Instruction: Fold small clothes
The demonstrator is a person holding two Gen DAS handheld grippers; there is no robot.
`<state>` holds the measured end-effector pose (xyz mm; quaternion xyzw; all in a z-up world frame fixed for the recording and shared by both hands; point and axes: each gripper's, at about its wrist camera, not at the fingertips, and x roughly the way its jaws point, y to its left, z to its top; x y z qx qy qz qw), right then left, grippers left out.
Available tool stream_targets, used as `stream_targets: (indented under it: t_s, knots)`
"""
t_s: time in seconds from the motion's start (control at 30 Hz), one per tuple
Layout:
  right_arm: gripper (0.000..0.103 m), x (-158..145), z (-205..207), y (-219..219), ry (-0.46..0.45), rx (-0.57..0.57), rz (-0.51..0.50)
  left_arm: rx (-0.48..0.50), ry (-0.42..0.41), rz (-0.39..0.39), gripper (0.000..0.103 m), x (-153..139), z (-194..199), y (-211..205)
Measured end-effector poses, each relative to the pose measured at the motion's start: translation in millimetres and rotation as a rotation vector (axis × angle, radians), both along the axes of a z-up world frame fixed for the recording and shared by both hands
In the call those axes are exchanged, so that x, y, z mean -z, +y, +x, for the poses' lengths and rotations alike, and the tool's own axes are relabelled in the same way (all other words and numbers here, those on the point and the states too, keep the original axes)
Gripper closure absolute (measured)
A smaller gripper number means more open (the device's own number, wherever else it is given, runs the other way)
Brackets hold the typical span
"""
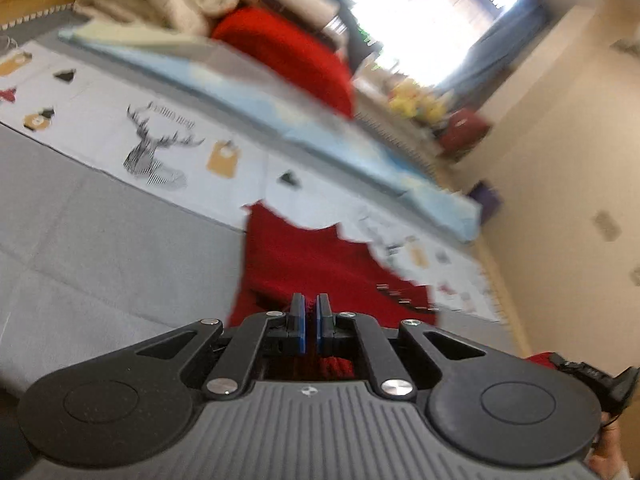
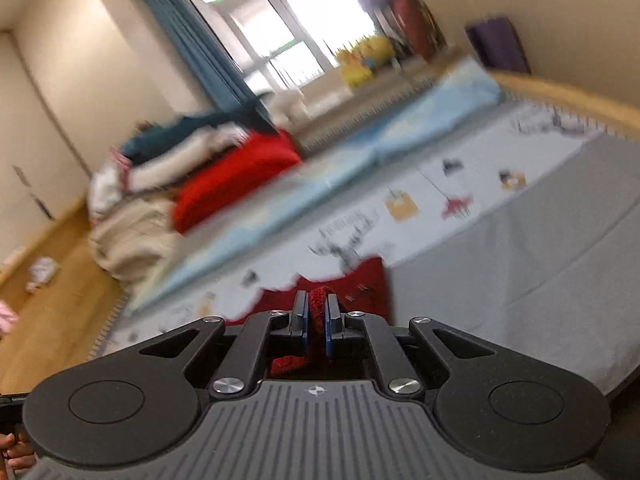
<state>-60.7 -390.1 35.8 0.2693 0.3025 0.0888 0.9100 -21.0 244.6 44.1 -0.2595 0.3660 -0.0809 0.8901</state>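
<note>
Your left tongs (image 1: 311, 322) and right tongs (image 2: 316, 326) look alike: matte black linkage arms with silver screw heads at the pivots, two round black housings at the sides, and a grey ribbed body bearing a small crosshair mark. The fingers (image 1: 297, 320) are black with blue pads. Bare skin of your hand (image 1: 608, 454) shows at the left view's lower right corner.

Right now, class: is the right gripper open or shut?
Shut. In the right wrist view the right gripper has its blue pads nearly together, with a bunched edge of the red garment pinched between them.
</note>
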Motion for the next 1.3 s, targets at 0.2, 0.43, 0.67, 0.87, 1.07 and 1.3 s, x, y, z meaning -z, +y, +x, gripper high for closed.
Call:
stream_targets:
  t_s: [0.2,0.43,0.67,0.87,1.07,1.3]
  knots:
    - [0.093,47,143,19,0.189,0.045,-0.185,0.012,0.106,0.163,0.097,43,130,-5]
    - [0.066,97,178,14,0.248,0.077,-0.154,-0.029,0.195,0.088,0.088,99,143,14]
    - [0.058,134,183,14,0.387,0.056,-0.091,0.034,0.308,0.087,0.059,128,169,6]
    - [0.053,165,190,22,0.518,-0.007,-0.086,0.043,0.358,0.055,0.054,143,184,-2]
    - [0.055,166,195,38,0.499,-0.072,-0.152,0.042,0.396,0.060,0.053,156,195,-9]
    - [0.094,148,196,44,0.396,-0.077,-0.214,0.066,0.385,0.069,0.053,155,198,-11]
